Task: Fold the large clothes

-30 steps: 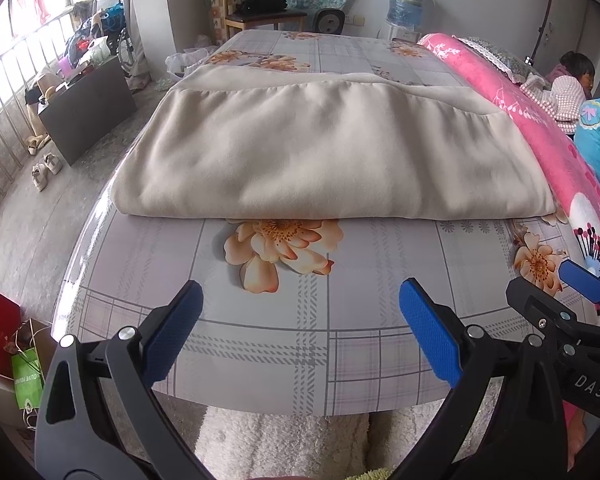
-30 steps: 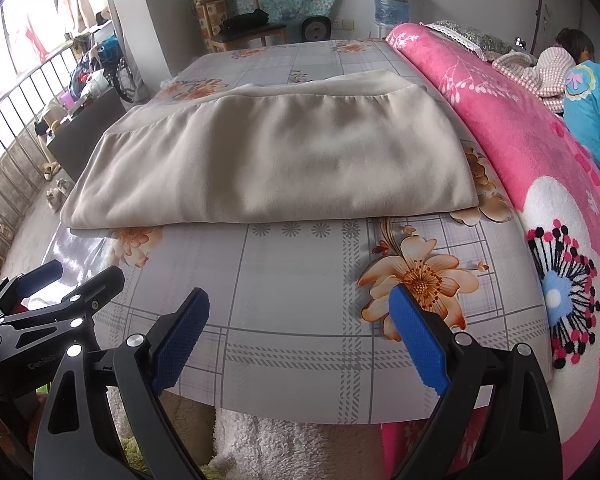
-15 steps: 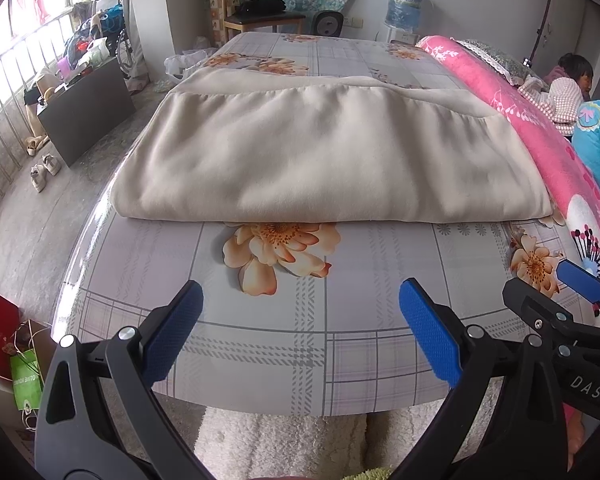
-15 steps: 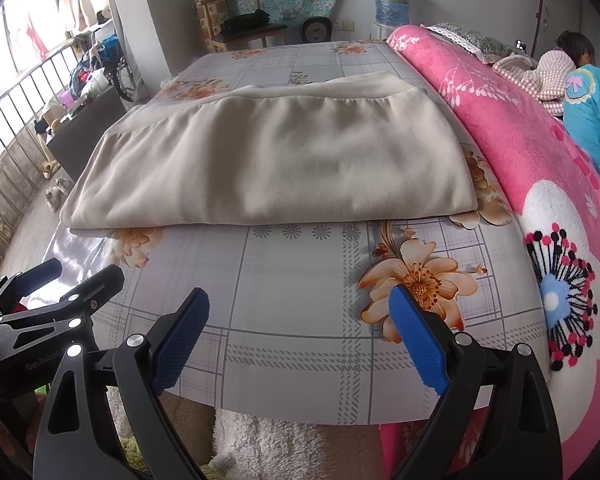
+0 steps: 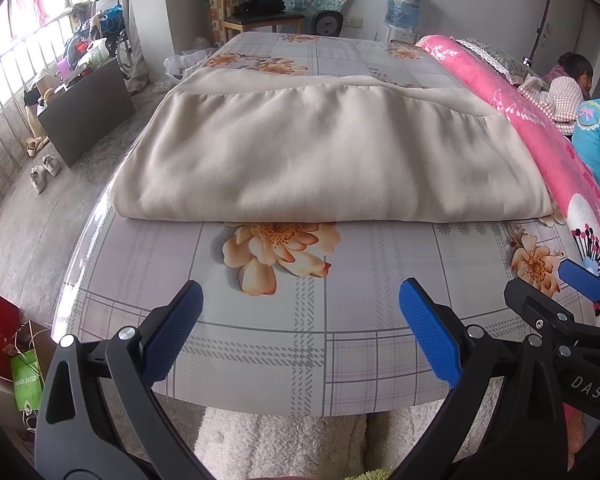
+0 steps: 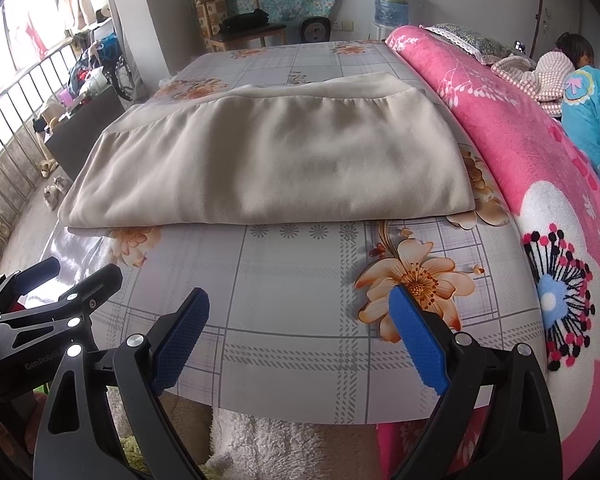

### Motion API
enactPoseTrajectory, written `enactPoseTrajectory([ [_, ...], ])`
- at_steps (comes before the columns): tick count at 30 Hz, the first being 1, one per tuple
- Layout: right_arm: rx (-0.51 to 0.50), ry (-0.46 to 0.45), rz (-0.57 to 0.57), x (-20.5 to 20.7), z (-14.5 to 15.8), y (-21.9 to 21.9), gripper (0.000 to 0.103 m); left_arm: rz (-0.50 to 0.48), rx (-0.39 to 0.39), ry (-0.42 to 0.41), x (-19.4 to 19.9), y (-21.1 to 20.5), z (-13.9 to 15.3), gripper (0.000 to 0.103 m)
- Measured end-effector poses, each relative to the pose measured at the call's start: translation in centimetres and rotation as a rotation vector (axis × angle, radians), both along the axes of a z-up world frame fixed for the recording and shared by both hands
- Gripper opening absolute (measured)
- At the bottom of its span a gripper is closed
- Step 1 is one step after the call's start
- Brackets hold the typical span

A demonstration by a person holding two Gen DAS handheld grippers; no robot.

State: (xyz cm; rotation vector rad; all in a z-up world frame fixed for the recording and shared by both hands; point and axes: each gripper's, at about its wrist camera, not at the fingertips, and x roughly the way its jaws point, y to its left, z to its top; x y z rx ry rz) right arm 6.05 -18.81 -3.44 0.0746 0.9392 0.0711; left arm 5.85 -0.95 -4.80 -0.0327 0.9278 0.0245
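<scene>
A large beige garment (image 5: 324,152) lies folded into a wide flat rectangle on the flowered plaid tabletop (image 5: 300,332). It also shows in the right wrist view (image 6: 276,160). My left gripper (image 5: 300,328) is open and empty, hovering over the table's near edge, short of the garment's front fold. My right gripper (image 6: 300,332) is open and empty, beside the left one at the same edge. The right gripper also shows at the right of the left wrist view (image 5: 556,296), and the left gripper at the left of the right wrist view (image 6: 60,280).
A pink flowered blanket (image 6: 540,152) runs along the table's right side, with a person (image 6: 576,48) lying beyond it. A dark cabinet (image 5: 84,108) and shoes stand on the floor at left. A chair (image 5: 256,12) and water bottle (image 5: 404,0) stand at the back. A white fluffy cloth (image 5: 284,440) hangs below the near edge.
Both grippers have drifted very slightly; the garment has not moved and both stay open.
</scene>
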Motion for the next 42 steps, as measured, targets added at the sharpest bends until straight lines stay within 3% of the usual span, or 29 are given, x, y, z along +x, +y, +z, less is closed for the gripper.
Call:
enactPoseTrajectory([
  [42, -0.014, 0.009, -0.006, -0.10, -0.17, -0.14, 0.089, 0.004, 0.006, -0.009, 0.09, 0.04, -0.01, 0.095],
])
